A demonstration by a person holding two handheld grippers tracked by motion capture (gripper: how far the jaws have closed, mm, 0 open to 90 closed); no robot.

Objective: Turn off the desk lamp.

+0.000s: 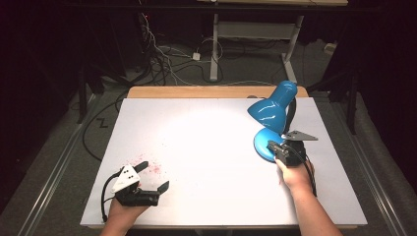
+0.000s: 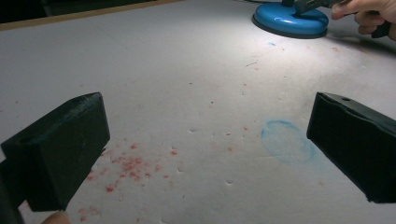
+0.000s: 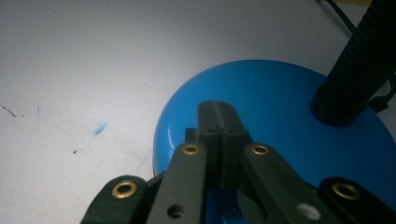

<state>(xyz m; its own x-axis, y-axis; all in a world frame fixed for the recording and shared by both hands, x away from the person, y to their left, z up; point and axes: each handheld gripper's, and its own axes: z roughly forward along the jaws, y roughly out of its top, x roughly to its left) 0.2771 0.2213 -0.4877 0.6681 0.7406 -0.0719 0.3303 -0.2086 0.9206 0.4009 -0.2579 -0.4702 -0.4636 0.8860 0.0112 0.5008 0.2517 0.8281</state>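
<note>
A blue desk lamp stands lit at the right of the white table [image 1: 206, 147], its shade [image 1: 269, 110] above the round base [image 1: 261, 146]. My right gripper [image 1: 273, 146] is shut, and its closed tips [image 3: 218, 116] rest over the near part of the base [image 3: 280, 102], with nothing between the jaws. The lamp's black ribbed neck [image 3: 359, 60] rises from the far side of the base. My left gripper [image 1: 153, 176] is held open near the front left edge, its jaws wide apart over bare table [image 2: 205, 149]. The base [image 2: 289, 21] also lies far off in the left gripper view.
Red specks [image 2: 130, 165] and a faint blue ring mark [image 2: 286, 142] stain the table under the left gripper. Cables [image 1: 162, 54] trail over the floor behind the table, next to a desk frame [image 1: 214, 49]. A wooden strip [image 1: 196, 92] edges the far side.
</note>
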